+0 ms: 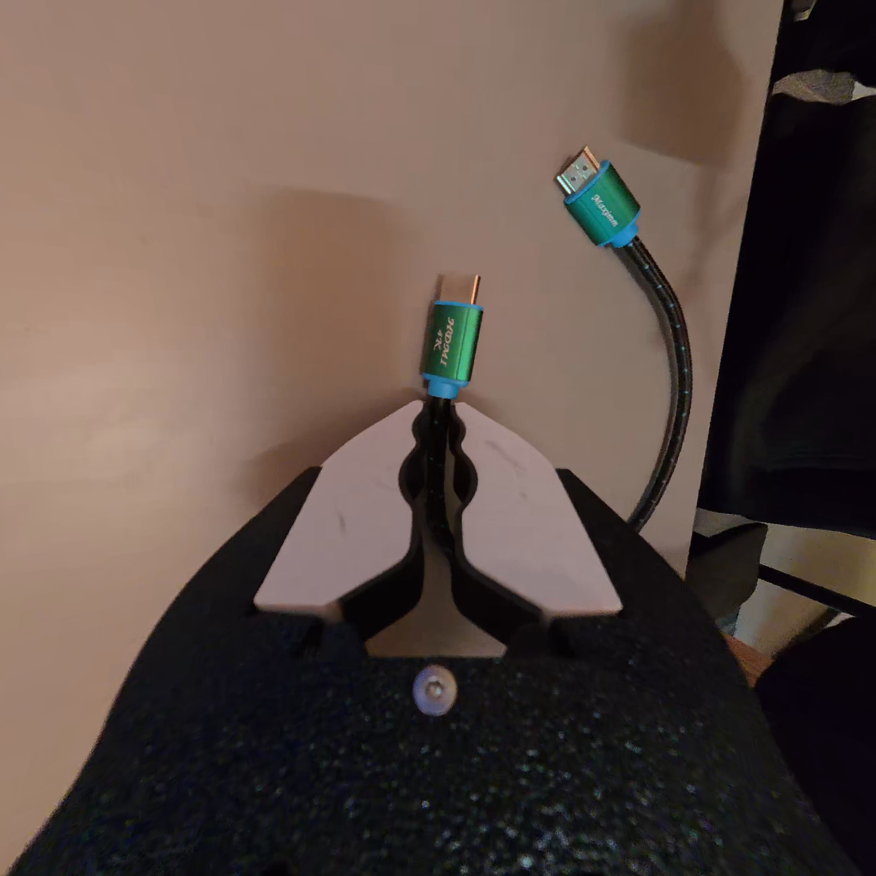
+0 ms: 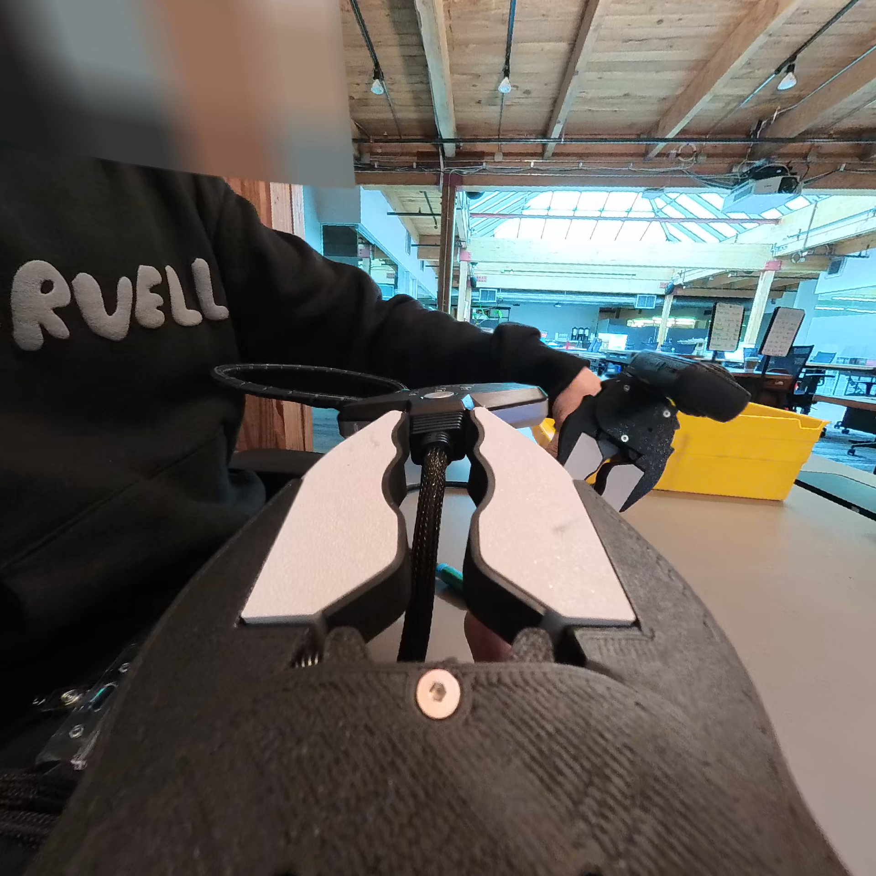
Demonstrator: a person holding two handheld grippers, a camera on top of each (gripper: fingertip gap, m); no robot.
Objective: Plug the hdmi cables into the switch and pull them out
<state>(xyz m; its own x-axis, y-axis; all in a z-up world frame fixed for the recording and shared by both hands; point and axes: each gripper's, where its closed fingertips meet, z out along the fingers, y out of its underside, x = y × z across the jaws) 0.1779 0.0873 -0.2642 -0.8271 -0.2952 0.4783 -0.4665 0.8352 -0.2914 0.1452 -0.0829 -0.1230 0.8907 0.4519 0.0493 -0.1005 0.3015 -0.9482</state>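
Observation:
My left gripper [image 1: 438,403] is shut on the black braided cable just below a green HDMI plug [image 1: 450,346]; the plug's metal tip sticks out past the fingertips over the beige table [image 1: 142,308]. A second green HDMI plug [image 1: 599,199] lies free to the right on its curved black cable [image 1: 673,379]. My right gripper [image 2: 436,419] is shut on the ribbed black collar of the switch [image 2: 479,400], a flat black and silver Y-shaped box held above the table. The switch's braided cable [image 2: 424,545] runs back between the fingers. The left gripper [image 2: 616,479] shows farther right.
A person in a black hoodie [image 2: 142,426] sits close on the left. A black cable loop [image 2: 303,379] hangs behind the switch. A yellow bin [image 2: 739,455] stands on the table [image 2: 758,592] at the back right. A dark upright object [image 1: 806,332] borders the table's right side.

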